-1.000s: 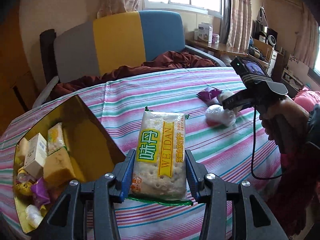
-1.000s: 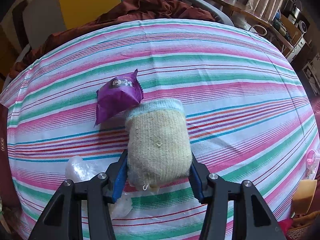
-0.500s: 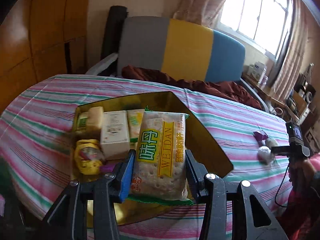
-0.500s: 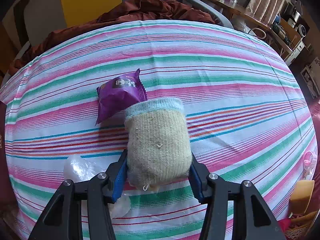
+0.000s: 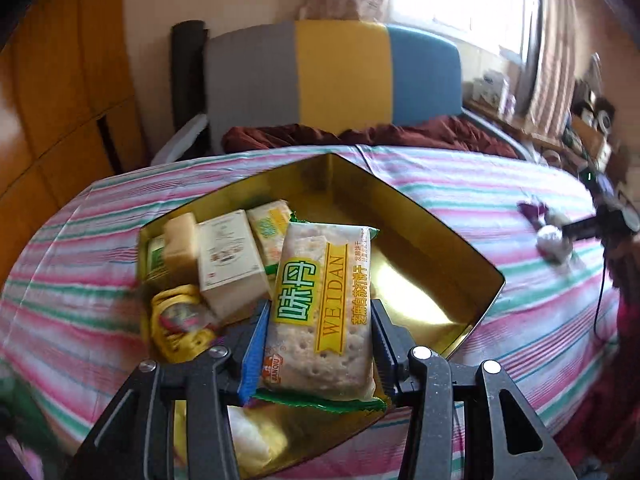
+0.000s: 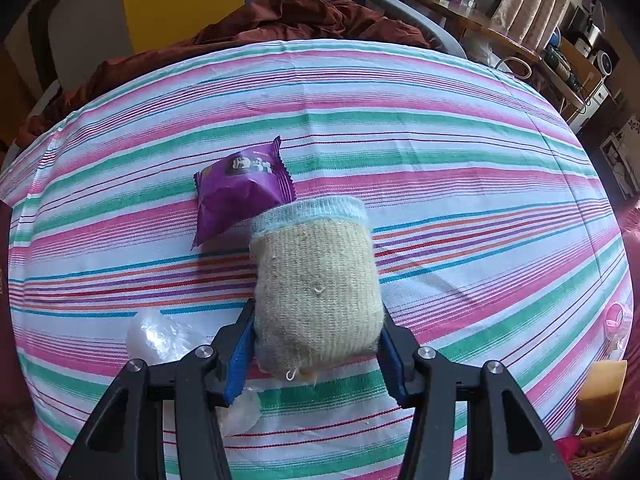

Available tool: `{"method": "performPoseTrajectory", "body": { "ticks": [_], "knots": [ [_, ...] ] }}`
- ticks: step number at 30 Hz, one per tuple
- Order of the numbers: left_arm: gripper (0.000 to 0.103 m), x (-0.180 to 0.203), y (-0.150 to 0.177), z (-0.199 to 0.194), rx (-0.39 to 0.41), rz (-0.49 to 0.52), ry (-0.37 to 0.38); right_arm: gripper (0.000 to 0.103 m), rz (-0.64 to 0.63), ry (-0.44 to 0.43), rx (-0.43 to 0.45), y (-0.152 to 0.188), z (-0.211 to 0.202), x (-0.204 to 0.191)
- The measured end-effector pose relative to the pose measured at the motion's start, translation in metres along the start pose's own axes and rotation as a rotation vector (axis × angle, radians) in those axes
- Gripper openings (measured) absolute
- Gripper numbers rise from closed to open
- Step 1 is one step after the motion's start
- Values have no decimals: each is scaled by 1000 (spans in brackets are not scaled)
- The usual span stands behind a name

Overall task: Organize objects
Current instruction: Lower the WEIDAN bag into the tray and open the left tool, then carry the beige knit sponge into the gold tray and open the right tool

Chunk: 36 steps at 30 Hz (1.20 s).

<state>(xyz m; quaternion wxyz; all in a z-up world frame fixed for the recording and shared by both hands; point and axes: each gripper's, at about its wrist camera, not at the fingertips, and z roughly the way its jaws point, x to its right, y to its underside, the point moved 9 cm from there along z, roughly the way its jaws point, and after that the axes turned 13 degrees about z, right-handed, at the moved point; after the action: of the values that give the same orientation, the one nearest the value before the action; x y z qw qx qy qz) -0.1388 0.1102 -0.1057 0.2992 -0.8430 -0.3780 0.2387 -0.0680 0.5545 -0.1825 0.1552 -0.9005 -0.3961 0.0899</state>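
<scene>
Boxes [image 5: 230, 258] crowd the gold tin's [image 5: 472, 258] left half below my left gripper [image 5: 318, 350], clamped on the WEIDAN cracker pack [image 5: 320, 312] mid-frame; my right gripper [image 6: 316, 346] grasps a beige knit pouch [image 6: 316, 280], purple packet [image 6: 240, 188] upper left

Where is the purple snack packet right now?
In the right wrist view, the purple snack packet lies on the striped tablecloth, left of centre, just behind and left of the knitted pouch held in the right tongs.
</scene>
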Motion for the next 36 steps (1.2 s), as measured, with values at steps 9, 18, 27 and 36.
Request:
{"method": "performPoseTrajectory", "body": {
  "ticks": [9,18,27,36],
  "knots": [
    [62,-7,20,5,-45,-97,60,54,-1,2,0,-1,1,0],
    [59,-12,29,-13,-32,-218,18,53,29,10,8,-7,1,2],
    [59,-28,22,-42,-2,-233,-127,53,48,-96,138,-5,-56,-14],
    [60,-35,28,-52,1,-263,-166,53,-136,-233,204,14,-105,-103]
  ]
}}
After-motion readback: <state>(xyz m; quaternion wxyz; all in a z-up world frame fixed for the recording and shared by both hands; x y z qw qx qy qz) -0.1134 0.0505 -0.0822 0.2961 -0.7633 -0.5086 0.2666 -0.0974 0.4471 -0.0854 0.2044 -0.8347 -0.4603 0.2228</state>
